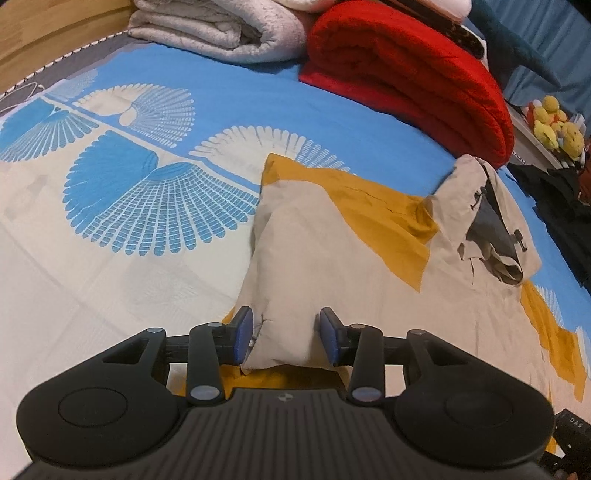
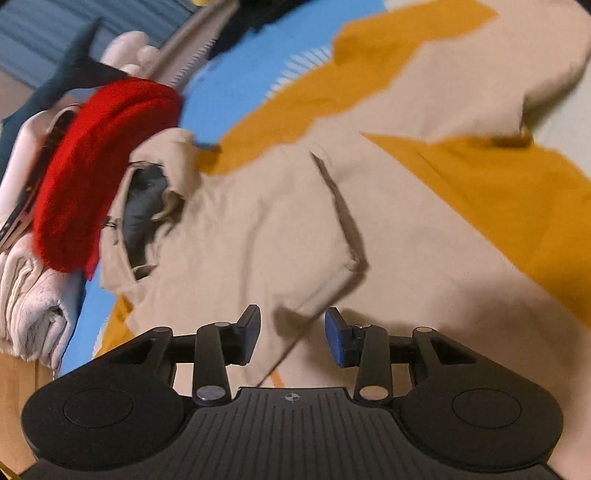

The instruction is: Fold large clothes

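A beige and mustard jacket (image 1: 369,277) lies spread on the bed, its hood with a dark lining (image 1: 491,229) at the right. My left gripper (image 1: 286,338) is shut on a raised ridge of beige fabric, which bunches between the blue pads (image 1: 243,336). In the right wrist view the same jacket (image 2: 240,229) fills the frame, blurred, with the hood (image 2: 144,206) at the left. My right gripper (image 2: 293,332) hovers open just above the beige cloth. A cuff-like edge (image 2: 332,280) lies ahead of its fingers and nothing is pinched between them.
The bed sheet (image 1: 110,203) is blue and cream with fan patterns. A folded red blanket (image 1: 406,74) and a pale folded blanket (image 1: 221,26) lie at the far edge. Dark clothes (image 1: 561,199) and yellow plush toys (image 1: 554,125) sit at the right.
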Motion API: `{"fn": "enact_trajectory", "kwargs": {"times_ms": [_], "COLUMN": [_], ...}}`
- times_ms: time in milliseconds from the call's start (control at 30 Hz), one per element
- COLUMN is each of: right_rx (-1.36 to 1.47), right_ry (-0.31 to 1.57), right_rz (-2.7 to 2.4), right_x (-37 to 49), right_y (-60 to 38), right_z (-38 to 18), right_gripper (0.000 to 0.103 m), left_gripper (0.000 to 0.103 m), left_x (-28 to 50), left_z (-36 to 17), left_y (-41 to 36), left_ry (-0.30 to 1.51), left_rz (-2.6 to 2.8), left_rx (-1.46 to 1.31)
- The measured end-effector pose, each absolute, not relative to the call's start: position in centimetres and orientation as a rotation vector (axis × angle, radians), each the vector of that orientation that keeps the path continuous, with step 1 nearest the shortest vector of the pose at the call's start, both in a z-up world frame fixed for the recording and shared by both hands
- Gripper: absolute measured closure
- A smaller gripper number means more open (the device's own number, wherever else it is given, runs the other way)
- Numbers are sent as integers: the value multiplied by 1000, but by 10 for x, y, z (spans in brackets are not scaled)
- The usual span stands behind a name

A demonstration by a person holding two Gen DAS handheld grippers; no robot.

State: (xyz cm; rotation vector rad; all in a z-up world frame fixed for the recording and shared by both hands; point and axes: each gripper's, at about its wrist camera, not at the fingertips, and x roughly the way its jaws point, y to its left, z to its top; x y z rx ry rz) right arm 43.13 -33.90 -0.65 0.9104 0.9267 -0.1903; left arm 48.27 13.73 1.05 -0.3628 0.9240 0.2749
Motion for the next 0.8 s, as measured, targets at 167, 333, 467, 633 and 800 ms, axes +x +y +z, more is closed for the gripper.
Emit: {"fn": "enact_trajectory", "kwargs": {"times_ms": [167, 333, 467, 633, 800], "right_rx": [912, 879, 735, 618, 690], "right_ry": [913, 816, 566, 548, 694], "right_rz": [-210, -199, -216, -420, -556], "right_x": [443, 445, 428, 421, 422], "right_y": [-347, -357, -352, -369, -392], "right_z": [-9, 5, 59, 67, 44], "right_gripper": [68, 96, 97, 96, 87], "left_gripper": [59, 59, 59, 59, 59], "left_x": [486, 488, 489, 491, 491], "left_z": [9, 7, 3, -10, -24], "left_y": [141, 136, 133, 129, 128], "left_ry": [926, 933, 943, 994, 1045], "left_rz": [296, 286, 275, 235, 222], "left_rx": [-368, -363, -342, -363, -376]}}
